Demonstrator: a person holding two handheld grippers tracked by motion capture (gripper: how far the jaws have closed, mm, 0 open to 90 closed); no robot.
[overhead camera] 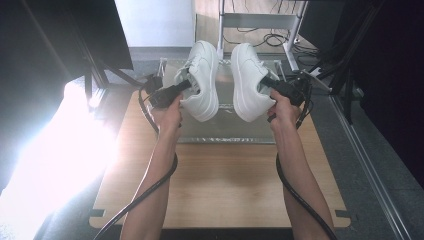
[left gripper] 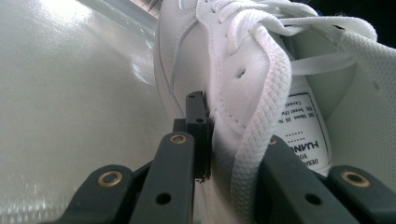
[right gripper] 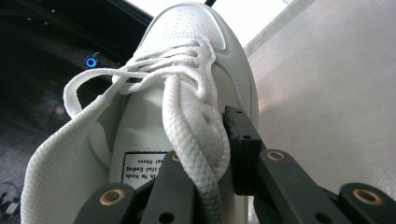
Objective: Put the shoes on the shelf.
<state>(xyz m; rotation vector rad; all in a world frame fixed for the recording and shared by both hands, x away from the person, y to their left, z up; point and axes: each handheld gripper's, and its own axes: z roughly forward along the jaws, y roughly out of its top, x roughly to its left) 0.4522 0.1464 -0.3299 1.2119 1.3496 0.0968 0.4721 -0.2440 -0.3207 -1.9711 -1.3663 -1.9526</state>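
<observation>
Because each gripper pinches only the side wall of a shoe's opening, both white sneakers hang in the air with toes pointing away from the person, lifted over the far part of the table. On the left, the left gripper (overhead camera: 184, 86) is clamped on the collar of the left sneaker (overhead camera: 202, 80); in the left gripper view one jaw presses the outer side and the other sits inside the opening, with a lace end (left gripper: 259, 140) draped across the inner jaw. That grip near the opening probably keeps the sole free, so the shoe can be set down flat. To the right, the right gripper (overhead camera: 274, 86) holds the right sneaker (overhead camera: 247, 80) in the mirrored way, its jaws closed on the collar wall with a lace (right gripper: 187, 140) trailing between them. The two shoes are near each other, not touching. Beneath them lies a shiny tray (overhead camera: 225, 132) on the wooden table (overhead camera: 220, 185); a metal frame (overhead camera: 257, 22) and cables stand beyond, and dark stands flank both sides, so swinging outward looks risky.
</observation>
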